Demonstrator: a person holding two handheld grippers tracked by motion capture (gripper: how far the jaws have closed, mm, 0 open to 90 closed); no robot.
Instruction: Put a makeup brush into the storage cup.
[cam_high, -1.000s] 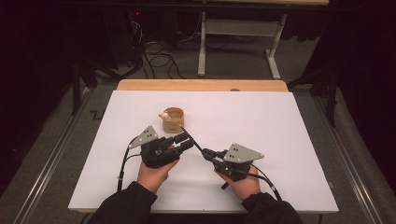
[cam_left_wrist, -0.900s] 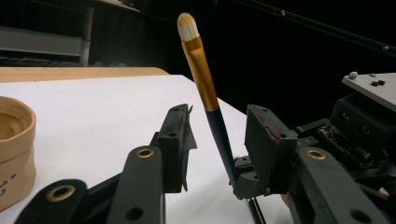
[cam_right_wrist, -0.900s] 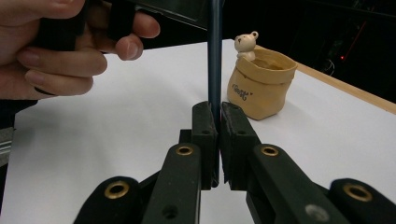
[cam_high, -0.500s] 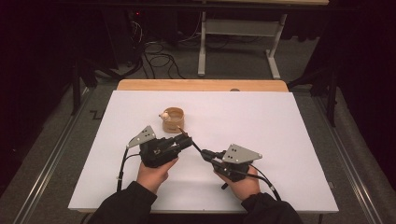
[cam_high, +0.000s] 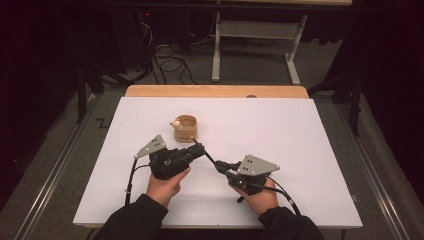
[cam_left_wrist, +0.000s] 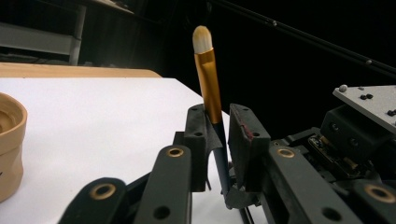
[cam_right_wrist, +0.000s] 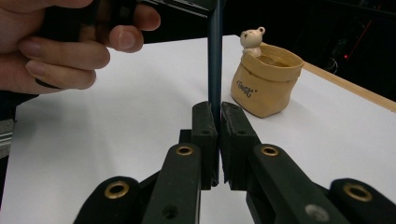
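Note:
A makeup brush (cam_high: 209, 156) with a dark handle, gold ferrule and pale bristles (cam_left_wrist: 208, 79) spans between my two grippers over the white tabletop (cam_high: 300, 130). My right gripper (cam_high: 220, 165) is shut on the handle's end (cam_right_wrist: 215, 60), jaws pinched tight (cam_right_wrist: 217, 116). My left gripper (cam_high: 200, 149) has just been closing, and its pads now clamp the handle just below the ferrule (cam_left_wrist: 222, 126). A tan pot (cam_high: 185, 127) with a small bear figure (cam_right_wrist: 252, 39) on its rim stands just beyond the brush tip.
A wooden strip (cam_high: 215, 91) runs along the table's far edge. Beyond it are a dark floor, cables and a metal stand (cam_high: 250, 45). White surface lies bare to the right and left of the hands.
The left gripper's jaws have drawn in around the brush handle. Both hands have stayed where they were, and the pot has not moved.

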